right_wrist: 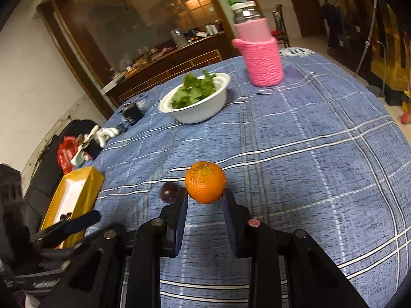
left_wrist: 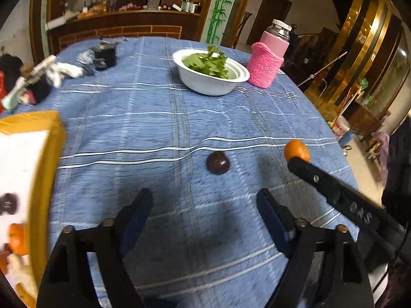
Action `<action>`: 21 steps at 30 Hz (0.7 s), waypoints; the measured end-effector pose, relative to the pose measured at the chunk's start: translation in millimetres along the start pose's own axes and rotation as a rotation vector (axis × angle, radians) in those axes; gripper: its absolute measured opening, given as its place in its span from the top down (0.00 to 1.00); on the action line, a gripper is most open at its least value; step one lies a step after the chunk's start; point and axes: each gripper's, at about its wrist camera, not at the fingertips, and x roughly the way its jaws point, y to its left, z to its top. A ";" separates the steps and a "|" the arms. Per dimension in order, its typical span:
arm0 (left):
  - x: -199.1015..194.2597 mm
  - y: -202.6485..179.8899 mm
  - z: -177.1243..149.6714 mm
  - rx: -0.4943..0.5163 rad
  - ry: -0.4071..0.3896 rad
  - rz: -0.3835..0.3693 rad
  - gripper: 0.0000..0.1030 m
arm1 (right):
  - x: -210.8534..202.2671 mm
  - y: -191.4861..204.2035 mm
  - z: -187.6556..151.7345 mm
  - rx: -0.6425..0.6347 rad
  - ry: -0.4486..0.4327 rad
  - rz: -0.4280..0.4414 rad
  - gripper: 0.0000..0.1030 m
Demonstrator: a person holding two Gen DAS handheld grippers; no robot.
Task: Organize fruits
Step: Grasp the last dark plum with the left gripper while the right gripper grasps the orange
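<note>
Right wrist view shows the right gripper [right_wrist: 205, 195] clenched on an orange [right_wrist: 205, 181], both fingertips pressed against its lower sides, the fruit held up just above the blue checked tablecloth [right_wrist: 308, 154]. Just to the left of it, on the cloth, lies a dark round fruit [right_wrist: 168, 192]. Farther left, at the table's near edge, sits a yellow-rimmed tray [right_wrist: 77, 179] with a white floor.

From the left wrist camera, the left gripper [left_wrist: 204, 197] hangs released, its fingers wide apart with only cloth between them; the dark fruit lies a little beyond them, untouched. The orange shows at the right, behind the tip of the right gripper. The tray at the left edge already holds another orange [left_wrist: 16, 238] and another dark fruit [left_wrist: 9, 203].

Toward the far side stand a white bowl [right_wrist: 200, 110] of green leaves and a jar in a pink knitted sleeve [right_wrist: 263, 61].
</note>
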 end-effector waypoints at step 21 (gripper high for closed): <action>48.7 -14.5 15.4 0.084 -0.011 0.054 0.78 | 9.6 -16.6 5.4 0.077 0.036 0.018 0.71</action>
